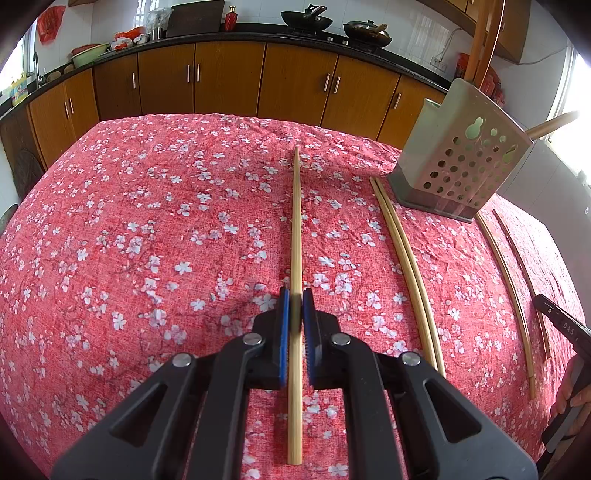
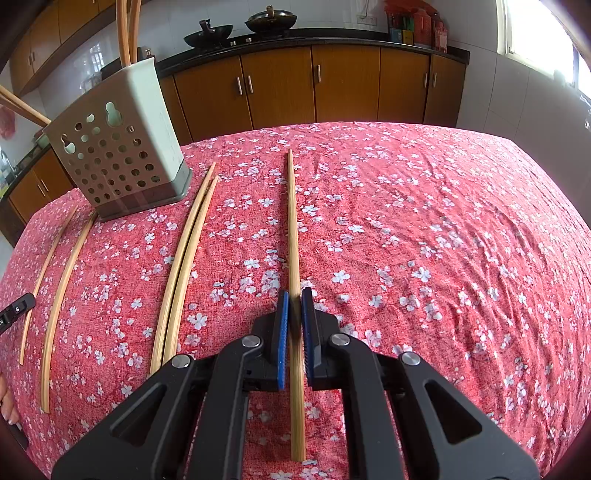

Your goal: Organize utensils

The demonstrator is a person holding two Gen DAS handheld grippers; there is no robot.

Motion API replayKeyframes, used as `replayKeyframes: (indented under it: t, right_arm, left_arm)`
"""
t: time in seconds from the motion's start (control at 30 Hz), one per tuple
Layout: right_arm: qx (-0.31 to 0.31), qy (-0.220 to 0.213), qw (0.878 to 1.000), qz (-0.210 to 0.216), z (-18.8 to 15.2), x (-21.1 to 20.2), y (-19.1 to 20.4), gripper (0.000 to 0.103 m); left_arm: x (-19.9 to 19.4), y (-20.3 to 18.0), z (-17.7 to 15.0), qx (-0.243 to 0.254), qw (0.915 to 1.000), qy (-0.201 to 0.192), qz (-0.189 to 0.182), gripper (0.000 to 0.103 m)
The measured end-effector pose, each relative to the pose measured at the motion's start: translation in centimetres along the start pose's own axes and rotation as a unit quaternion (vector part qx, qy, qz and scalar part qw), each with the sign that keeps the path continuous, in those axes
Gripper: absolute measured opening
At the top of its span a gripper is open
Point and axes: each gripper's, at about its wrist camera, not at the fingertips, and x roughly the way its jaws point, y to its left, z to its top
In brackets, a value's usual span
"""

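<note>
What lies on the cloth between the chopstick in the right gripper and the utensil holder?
In the right wrist view, a pair of chopsticks lying side by side separates the held chopstick from the utensil holder.

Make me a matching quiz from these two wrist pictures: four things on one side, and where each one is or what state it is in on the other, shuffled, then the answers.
Things:
1. left tongs
2. utensil holder
3. pair of chopsticks
4. woks

States:
A. lying side by side on the floral tablecloth
B. on the stove at the back counter
C. shut on a single chopstick
D. standing on the table, chopsticks sticking out

Pairs: 1-C, 2-D, 3-A, 4-B
</note>
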Motion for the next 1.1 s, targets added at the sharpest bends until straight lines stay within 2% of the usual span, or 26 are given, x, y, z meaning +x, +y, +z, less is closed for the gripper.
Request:
replayKeyframes:
  t: [0.9,1.1]
  right_arm:
    - [0.002,0.000,1.000,0.001,-0.01,-0.05,0.04,0.008]
    - [0.003,0.000,1.000,0.001,-0.07,-0.11,0.04,0.008]
  left_arm:
    - [-0.15,-0.05,0.17,-0.005,1.0000,0.001,-0.005,0.010]
    - [-0.18,-0.37,0.18,0.006,1.0000,0.002,0.005,0.010]
